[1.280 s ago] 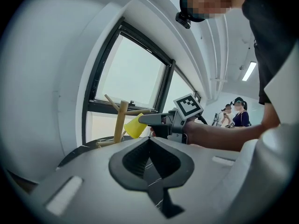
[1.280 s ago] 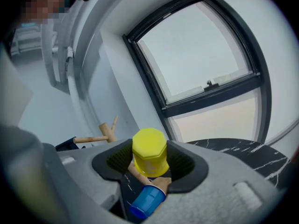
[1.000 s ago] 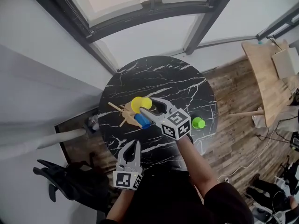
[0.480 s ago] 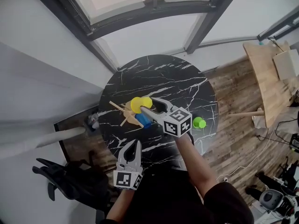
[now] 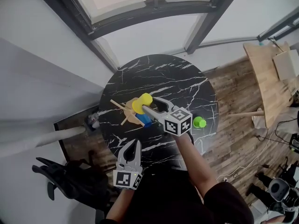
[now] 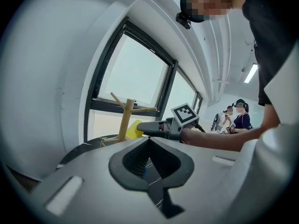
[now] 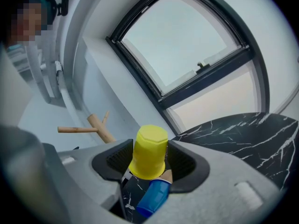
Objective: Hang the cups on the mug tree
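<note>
Fingers point(image 7: 182, 164) of right gripper point(image 5: 149, 104) clamping yellow cup point(image 7: 149, 150), forearm point(image 5: 194, 155) outstretched

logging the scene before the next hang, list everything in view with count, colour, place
table: 1, black marble, centre
mug tree: 1, pale wood, left part of the table
yellow cup: 1, yellow, gripped beside the mug tree
blue cup: 1, blue, at the mug tree under the yellow cup
green cup: 1, green, table's right edge
chair: 1, black, lower left floor
wooden table: 1, light wood, far right
window: 1, dark frame, behind the table
bystanders: 2, background
left tongs: 1, grey, shut, empty
right tongs: 1, grey, holding the yellow cup
</note>
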{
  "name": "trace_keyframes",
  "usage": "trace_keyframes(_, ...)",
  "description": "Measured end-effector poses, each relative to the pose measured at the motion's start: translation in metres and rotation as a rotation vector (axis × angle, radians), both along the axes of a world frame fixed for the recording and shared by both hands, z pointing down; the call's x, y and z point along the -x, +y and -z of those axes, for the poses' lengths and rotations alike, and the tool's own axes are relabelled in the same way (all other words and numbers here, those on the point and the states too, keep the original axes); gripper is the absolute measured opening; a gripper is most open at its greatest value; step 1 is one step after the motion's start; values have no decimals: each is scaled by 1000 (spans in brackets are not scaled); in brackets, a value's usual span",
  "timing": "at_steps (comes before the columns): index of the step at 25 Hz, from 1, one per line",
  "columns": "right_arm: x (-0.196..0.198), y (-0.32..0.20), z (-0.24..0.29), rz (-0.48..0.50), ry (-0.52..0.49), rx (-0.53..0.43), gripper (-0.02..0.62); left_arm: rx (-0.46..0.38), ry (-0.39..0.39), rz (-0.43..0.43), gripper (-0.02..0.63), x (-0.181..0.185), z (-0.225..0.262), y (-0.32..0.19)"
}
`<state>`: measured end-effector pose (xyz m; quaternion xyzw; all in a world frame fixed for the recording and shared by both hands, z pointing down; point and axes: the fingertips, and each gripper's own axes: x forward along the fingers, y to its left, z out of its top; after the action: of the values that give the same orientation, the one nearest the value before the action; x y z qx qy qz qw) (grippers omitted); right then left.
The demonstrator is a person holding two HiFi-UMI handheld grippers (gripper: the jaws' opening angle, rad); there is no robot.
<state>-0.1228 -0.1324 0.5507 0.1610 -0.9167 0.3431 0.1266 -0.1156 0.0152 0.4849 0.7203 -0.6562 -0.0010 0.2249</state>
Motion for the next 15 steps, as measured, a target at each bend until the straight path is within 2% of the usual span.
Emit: trace_keyframes(15, -11, 9, 1, -33, 15, -20, 259, -16, 6, -17, 2, -2, 2, 14)
